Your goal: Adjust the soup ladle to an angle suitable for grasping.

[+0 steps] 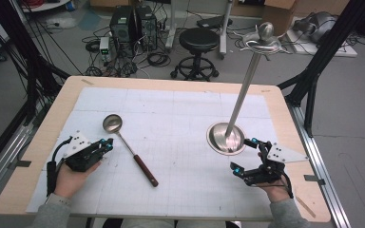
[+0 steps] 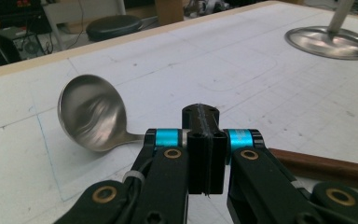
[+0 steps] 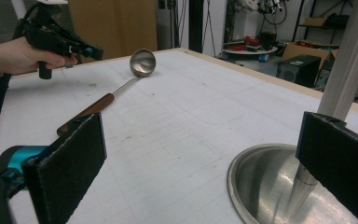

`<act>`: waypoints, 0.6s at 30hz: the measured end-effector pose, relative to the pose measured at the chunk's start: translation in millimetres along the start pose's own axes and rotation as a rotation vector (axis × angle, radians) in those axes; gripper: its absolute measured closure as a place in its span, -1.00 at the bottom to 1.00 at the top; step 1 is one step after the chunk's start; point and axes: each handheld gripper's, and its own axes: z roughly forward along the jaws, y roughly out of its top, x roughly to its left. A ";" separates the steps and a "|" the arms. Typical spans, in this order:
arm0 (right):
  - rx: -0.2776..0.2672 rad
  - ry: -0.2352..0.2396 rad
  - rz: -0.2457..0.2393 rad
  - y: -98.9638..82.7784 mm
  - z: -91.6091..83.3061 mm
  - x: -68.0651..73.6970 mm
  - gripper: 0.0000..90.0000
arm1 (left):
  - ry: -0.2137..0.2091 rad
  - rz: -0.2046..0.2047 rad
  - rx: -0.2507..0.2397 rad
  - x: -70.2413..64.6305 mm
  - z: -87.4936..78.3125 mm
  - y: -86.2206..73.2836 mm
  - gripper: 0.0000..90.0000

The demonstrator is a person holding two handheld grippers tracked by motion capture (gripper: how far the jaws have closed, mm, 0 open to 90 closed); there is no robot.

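A steel ladle [image 1: 128, 145] with a dark wooden handle lies on the white mat, bowl toward the far left. My left gripper [image 1: 108, 144] hovers just left of its thin neck, jaws shut together with nothing between them. In the left gripper view the closed tips [image 2: 204, 122] stand in front of the ladle [image 2: 91, 114], whose handle runs off to the right. My right gripper [image 1: 244, 155] is open beside the round base of a metal stand [image 1: 225, 138]. In the right gripper view its pads [image 3: 70, 158] frame the stand base [image 3: 261, 186], with the ladle [image 3: 142, 63] and the left gripper [image 3: 91, 51] farther off.
The stand's tall pole [image 1: 244, 85] rises from its dish-shaped base to a hooked top [image 1: 263, 42]. The wooden table [image 1: 43, 137] is covered by a gridded white mat [image 1: 180, 114]. Beyond its far edge are a stool [image 1: 198, 42], computer cases and cables on the floor.
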 end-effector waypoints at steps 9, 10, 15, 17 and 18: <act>0.001 -0.001 0.002 -0.1 0.7 -0.8 -0.99 | 0.052 0.005 0.096 6.7 27.2 1.5 0.99; 0.001 -0.001 0.002 -0.1 0.7 -0.8 -0.99 | 0.052 0.005 0.096 6.7 27.2 1.5 0.99; 0.002 0.001 0.001 -0.1 1.1 -0.9 -0.99 | 0.058 0.011 0.129 5.5 37.0 6.1 0.99; 0.006 0.003 0.005 -0.3 1.3 -0.7 -0.99 | 0.054 0.011 0.133 3.9 40.5 7.7 0.99; 0.007 0.002 0.001 -0.3 1.3 -1.0 -0.99 | 0.057 0.007 0.138 3.2 43.0 7.7 0.99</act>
